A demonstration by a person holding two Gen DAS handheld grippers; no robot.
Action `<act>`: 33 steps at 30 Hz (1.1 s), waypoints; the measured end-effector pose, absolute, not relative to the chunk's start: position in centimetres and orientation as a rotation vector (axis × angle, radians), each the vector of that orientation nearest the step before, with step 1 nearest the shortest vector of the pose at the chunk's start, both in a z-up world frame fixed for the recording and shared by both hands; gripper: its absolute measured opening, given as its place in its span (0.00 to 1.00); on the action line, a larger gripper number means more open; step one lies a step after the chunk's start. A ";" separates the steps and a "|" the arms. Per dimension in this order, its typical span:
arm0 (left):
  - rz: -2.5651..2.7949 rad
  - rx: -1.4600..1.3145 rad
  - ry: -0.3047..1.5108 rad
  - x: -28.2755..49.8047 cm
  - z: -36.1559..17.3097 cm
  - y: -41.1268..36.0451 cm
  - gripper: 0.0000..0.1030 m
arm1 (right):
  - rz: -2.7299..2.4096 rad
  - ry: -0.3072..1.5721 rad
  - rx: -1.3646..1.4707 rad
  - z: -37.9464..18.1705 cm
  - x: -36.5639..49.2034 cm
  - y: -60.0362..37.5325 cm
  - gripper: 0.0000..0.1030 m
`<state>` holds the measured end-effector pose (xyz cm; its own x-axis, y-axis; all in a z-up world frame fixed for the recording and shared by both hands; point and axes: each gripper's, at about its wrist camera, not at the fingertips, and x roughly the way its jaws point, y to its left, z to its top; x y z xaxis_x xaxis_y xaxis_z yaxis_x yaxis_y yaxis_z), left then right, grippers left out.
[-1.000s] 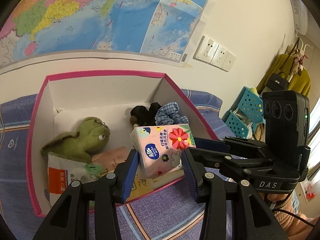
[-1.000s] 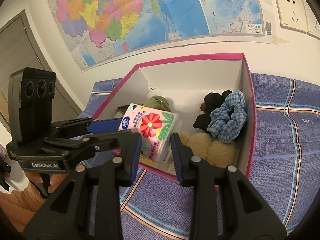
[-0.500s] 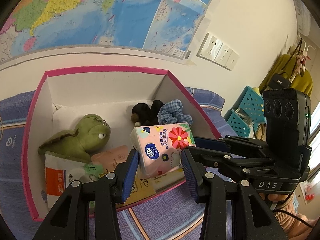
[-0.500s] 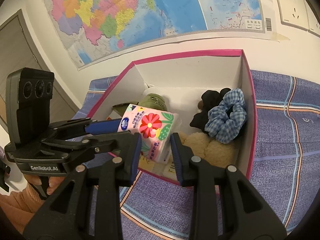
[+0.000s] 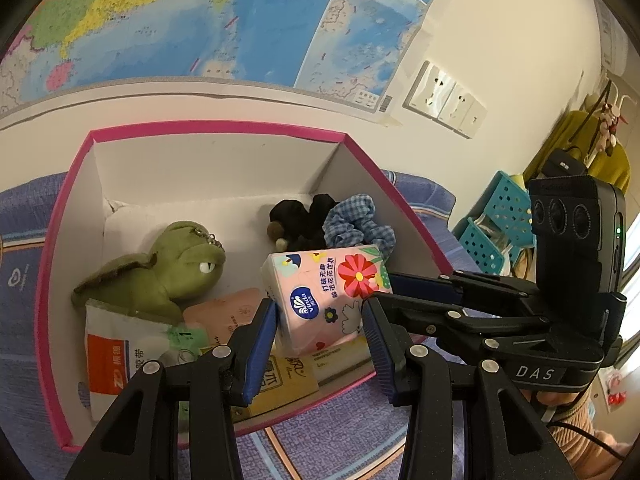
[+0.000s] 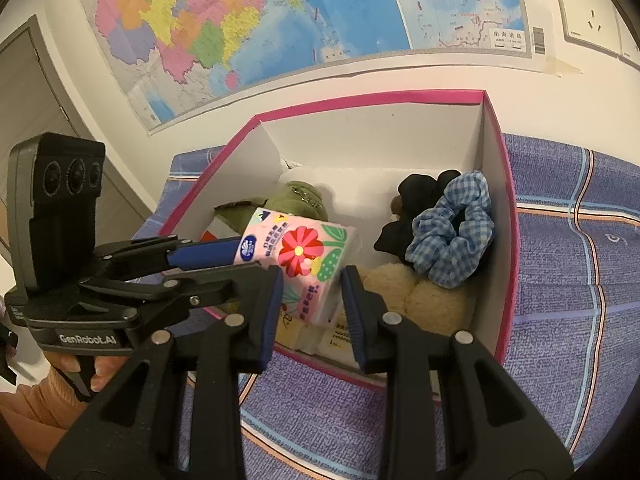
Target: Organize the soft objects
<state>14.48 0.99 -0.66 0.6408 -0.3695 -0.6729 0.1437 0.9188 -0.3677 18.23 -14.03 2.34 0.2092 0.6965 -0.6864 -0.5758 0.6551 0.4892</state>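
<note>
A pink flowered tissue pack (image 5: 328, 300) hangs over the near part of a pink-rimmed white box (image 5: 216, 132). My left gripper (image 5: 320, 328) is shut on it, blue pads pressed to its two sides. My right gripper (image 6: 312, 300) is shut on the same tissue pack (image 6: 304, 264) from the other side. In the box lie a green plush turtle (image 5: 160, 272), a black scrunchie (image 5: 296, 220), a blue checked scrunchie (image 6: 452, 232), a beige plush (image 6: 420, 296), and flat packets (image 5: 116, 352) under the pack.
The box stands on a purple-blue checked cover (image 6: 580, 280) against a wall with a map (image 6: 240, 20) and sockets (image 5: 444, 100). Teal baskets (image 5: 496, 220) stand to the right. A grey door (image 6: 32, 92) is at the left.
Both grippers keep their hold on the tissue pack over the box. The views have shifted only slightly; nothing in the box has moved.
</note>
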 end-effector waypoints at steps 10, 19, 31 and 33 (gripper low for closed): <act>-0.276 -0.301 0.856 15.5 -1.7 1.3 0.43 | 0.848 1.055 0.092 2.0 18.7 -12.8 0.33; -0.161 -0.265 0.800 13.8 -1.3 2.4 0.68 | 0.801 1.014 0.065 2.4 17.7 -13.3 0.37; -0.051 -0.174 0.596 5.7 1.7 2.0 1.00 | 0.750 0.789 -0.008 5.9 9.5 -16.3 0.84; -0.002 -0.156 0.604 4.6 1.1 1.9 1.00 | 0.730 0.773 -0.022 5.7 8.1 -16.4 0.84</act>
